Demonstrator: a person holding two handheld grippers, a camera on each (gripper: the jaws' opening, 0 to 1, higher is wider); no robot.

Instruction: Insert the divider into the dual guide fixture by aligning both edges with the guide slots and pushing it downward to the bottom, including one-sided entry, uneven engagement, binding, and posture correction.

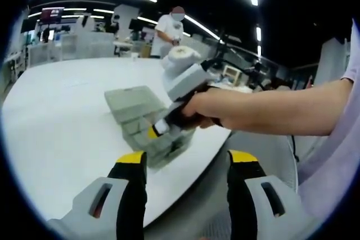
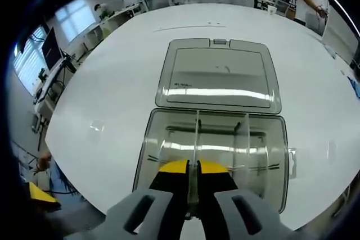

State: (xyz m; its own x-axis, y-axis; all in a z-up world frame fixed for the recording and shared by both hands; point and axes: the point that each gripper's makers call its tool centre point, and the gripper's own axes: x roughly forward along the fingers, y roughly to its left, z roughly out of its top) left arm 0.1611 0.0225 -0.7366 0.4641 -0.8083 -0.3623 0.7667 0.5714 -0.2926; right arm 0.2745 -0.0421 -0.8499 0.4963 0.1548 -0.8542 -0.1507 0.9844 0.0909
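Here, your table (image 2: 112, 71) is wide, white and round, and it carries a clear plastic box (image 2: 163, 155) with its lid (image 2: 219, 77) lying open flat behind it. In the left gripper view you see the same box (image 1: 135, 111) near the table edge, with your right hand (image 1: 199, 111) just above it, gripping the right tool's handle. Your right tool (image 2: 193, 179) is clenched on the divider (image 2: 196, 139), a thin clear plate that stands on edge inside the box and runs from the jaws toward the far wall. Another clear plate (image 2: 246, 139) stands beside it in the box, to the right. Your left tool (image 1: 187, 164) is released, its jaws wide apart, holding nothing, over the table edge and apart from the box. A person (image 1: 171, 32) stands far behind the table.
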